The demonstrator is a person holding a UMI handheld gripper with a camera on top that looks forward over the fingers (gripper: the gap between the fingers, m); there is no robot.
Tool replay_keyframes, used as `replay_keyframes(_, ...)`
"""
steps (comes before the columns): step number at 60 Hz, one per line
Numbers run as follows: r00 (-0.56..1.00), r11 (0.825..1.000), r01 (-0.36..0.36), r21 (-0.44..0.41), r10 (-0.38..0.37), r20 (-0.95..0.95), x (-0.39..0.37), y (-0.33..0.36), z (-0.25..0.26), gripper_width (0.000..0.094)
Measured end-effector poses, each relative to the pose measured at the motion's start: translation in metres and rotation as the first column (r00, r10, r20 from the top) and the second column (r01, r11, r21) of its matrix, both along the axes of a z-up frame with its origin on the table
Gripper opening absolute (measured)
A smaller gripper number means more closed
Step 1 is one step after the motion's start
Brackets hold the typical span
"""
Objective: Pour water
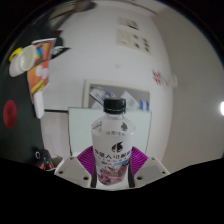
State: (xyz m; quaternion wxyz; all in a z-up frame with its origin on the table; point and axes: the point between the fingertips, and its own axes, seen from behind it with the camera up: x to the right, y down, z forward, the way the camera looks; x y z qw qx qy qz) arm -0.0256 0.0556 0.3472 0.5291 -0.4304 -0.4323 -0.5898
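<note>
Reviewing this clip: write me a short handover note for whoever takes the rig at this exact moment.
Gripper: its pink pads sit at both sides of the bottle; contact looks like a grip, but I cannot confirm it.
Bottle: upright between the fingers, black cap on, clear with a white and pink label.
Beyond it: a white board and the wall. No cup or other receiving vessel is in view.
Done: bottle reached.
Left: take the cap off, find the vessel, pour.
</note>
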Motion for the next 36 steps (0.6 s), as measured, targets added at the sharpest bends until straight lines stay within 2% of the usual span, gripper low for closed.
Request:
replay_keyframes(6,0.971,0.994,-0.060,-0.087,0.078,0.228,-0.058,0.033,-0.056,0.0411)
replay_keyframes(13,0.869,0.983,-0.053,-0.178,0.133,0.476,-0.126,0.054,-0.107,0.0410)
replay_keyframes(17,0.819,0.976,-0.056,-0.212,0.166,0.549,-0.143,0.062,-0.133,0.0413)
replay_keyframes(26,0.771,0.962,-0.030,-0.270,0.195,0.607,-0.155,0.067,-0.164,0.0413)
replay_keyframes(36,0.829,0.955,-0.086,-0.282,0.226,0.511,-0.159,0.059,-0.151,0.0411)
